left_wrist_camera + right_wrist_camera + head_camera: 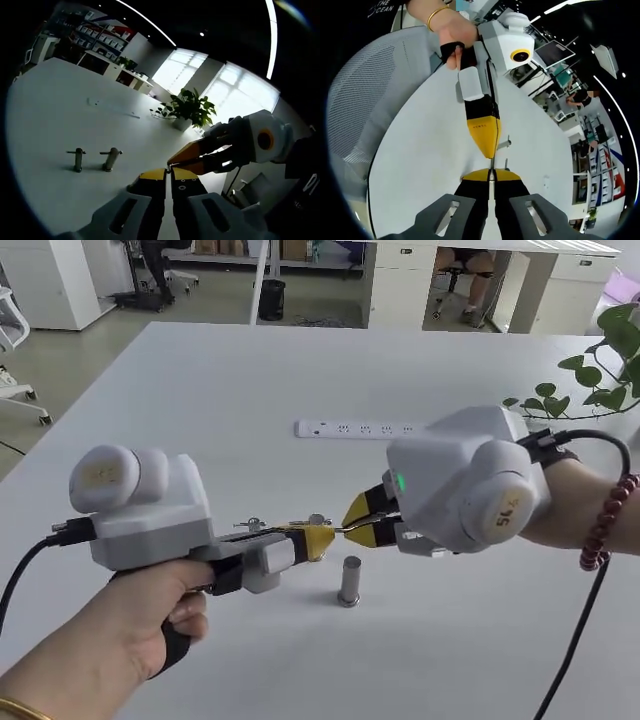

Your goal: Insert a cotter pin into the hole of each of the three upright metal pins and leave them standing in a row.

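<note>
The left hand-held gripper and right hand-held gripper meet tip to tip, each clamped on one thin cotter pin just above the bare metal pin, probably re-gripping it for insertion, while a fitted pin and a second fitted pin stand behind that bare pin on the table.

Left gripper and right gripper meet tip to tip above the counter, a cotter pin between them. A metal pin stands nearby.
</note>
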